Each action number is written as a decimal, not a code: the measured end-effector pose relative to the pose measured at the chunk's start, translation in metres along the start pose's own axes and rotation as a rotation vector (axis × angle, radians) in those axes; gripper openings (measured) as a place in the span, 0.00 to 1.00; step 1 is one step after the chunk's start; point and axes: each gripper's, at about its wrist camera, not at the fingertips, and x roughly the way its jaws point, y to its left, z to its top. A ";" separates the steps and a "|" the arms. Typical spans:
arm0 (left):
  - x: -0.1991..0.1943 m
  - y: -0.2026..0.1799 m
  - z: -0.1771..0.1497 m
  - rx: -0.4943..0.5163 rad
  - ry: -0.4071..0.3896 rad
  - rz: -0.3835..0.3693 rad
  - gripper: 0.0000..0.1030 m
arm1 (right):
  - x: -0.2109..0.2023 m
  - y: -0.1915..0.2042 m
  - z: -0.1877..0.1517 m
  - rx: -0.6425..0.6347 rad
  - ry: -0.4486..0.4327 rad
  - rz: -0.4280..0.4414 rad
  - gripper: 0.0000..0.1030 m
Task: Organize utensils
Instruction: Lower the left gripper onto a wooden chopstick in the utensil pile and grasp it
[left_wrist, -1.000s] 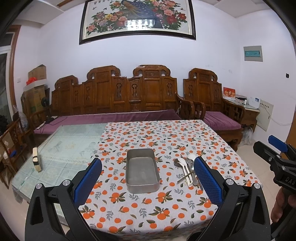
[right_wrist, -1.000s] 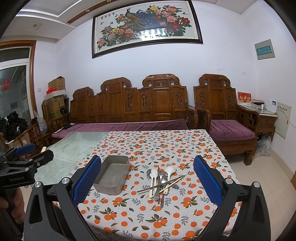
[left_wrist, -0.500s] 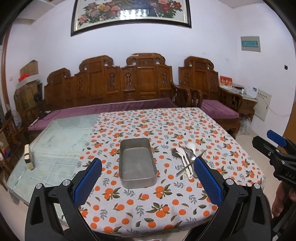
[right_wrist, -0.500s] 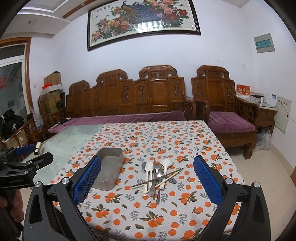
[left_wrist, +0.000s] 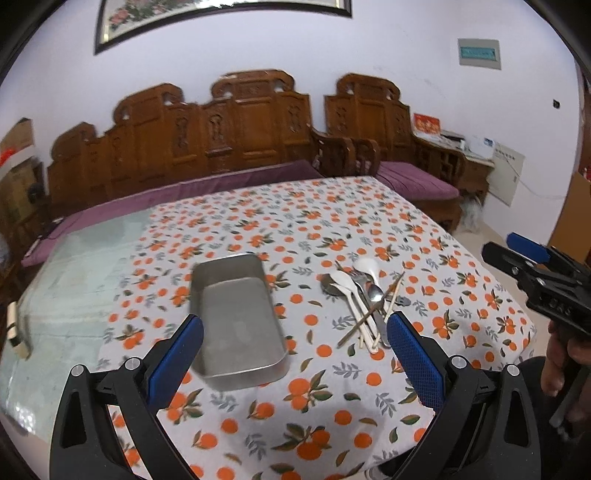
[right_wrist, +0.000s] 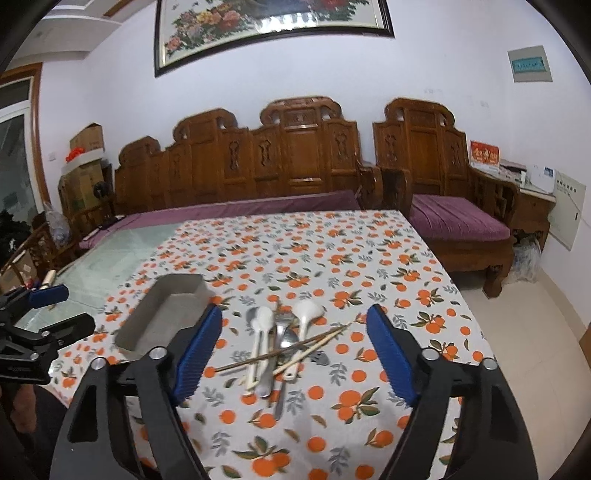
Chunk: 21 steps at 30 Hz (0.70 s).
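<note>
An empty metal tray (left_wrist: 238, 321) sits on the orange-print tablecloth (left_wrist: 332, 229); it also shows in the right wrist view (right_wrist: 162, 310). To its right lies a pile of utensils (left_wrist: 364, 302): white spoons, metal spoons, a fork and chopsticks, also seen in the right wrist view (right_wrist: 284, 339). My left gripper (left_wrist: 295, 358) is open and empty, above the tray's near end. My right gripper (right_wrist: 295, 350) is open and empty, just above the utensil pile. Each gripper shows in the other's view, the right one (left_wrist: 543, 273) and the left one (right_wrist: 33, 325).
A carved wooden bench (right_wrist: 258, 166) with purple cushions stands behind the table, and an armchair (right_wrist: 443, 184) at the right. The table's left part is bare glass (left_wrist: 74, 280). Cardboard boxes (right_wrist: 85, 173) stand at the far left. The table's near edge is close below both grippers.
Both grippers have moved forward and down toward the table; the tray and the utensil pile now look larger and closer. Nothing on the table has moved.
</note>
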 end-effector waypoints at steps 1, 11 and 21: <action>0.010 -0.001 0.001 0.009 0.013 -0.014 0.93 | 0.008 -0.005 0.000 0.004 0.012 -0.002 0.75; 0.085 -0.025 0.002 0.086 0.114 -0.142 0.74 | 0.079 -0.037 -0.018 0.047 0.128 -0.003 0.73; 0.153 -0.054 -0.008 0.167 0.232 -0.225 0.45 | 0.107 -0.036 -0.041 0.043 0.214 0.024 0.71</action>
